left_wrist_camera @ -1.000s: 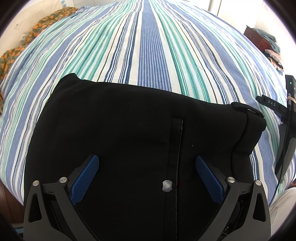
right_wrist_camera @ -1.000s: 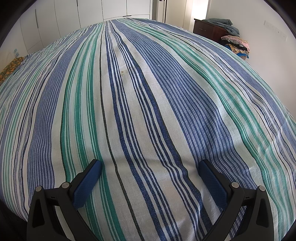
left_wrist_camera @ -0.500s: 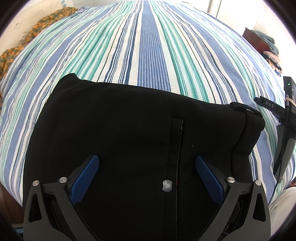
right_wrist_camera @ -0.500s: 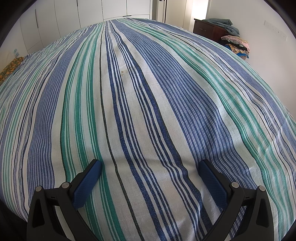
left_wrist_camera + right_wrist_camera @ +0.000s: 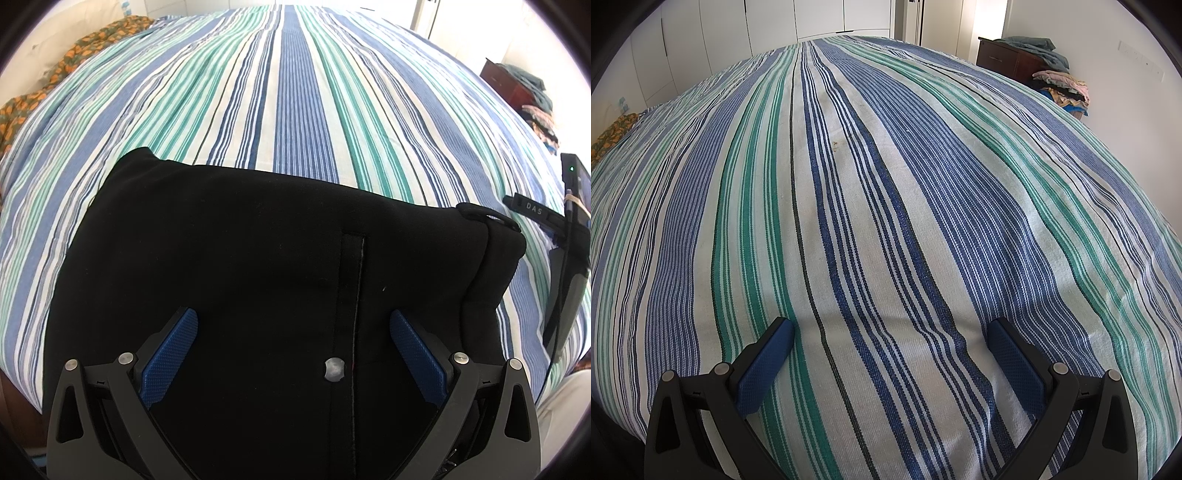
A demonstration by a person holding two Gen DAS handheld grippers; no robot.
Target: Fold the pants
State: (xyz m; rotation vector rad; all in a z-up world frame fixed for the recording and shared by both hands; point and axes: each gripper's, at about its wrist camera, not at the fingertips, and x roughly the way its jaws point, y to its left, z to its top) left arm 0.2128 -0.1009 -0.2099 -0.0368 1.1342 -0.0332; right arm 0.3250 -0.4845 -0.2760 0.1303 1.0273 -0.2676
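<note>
Black pants [image 5: 258, 258] lie folded into a compact block on the striped bedspread [image 5: 295, 110], at the near edge of the bed. A silver button [image 5: 334, 369] and a stitched fly seam show on top. My left gripper [image 5: 293, 321] is open, its blue pads spread wide just above the pants and holding nothing. My right gripper [image 5: 890, 328] is open and empty over bare striped bedspread [image 5: 886, 184]; the pants do not show in the right wrist view. The right gripper's body [image 5: 569, 258] shows at the right edge of the left wrist view, beside the pants.
An orange-patterned cloth [image 5: 55, 81] lies at the bed's far left. A dark wooden cabinet [image 5: 1004, 59] with piled clothes [image 5: 1060, 88] stands by the wall at the right. White wardrobe doors [image 5: 820, 18] stand behind the bed.
</note>
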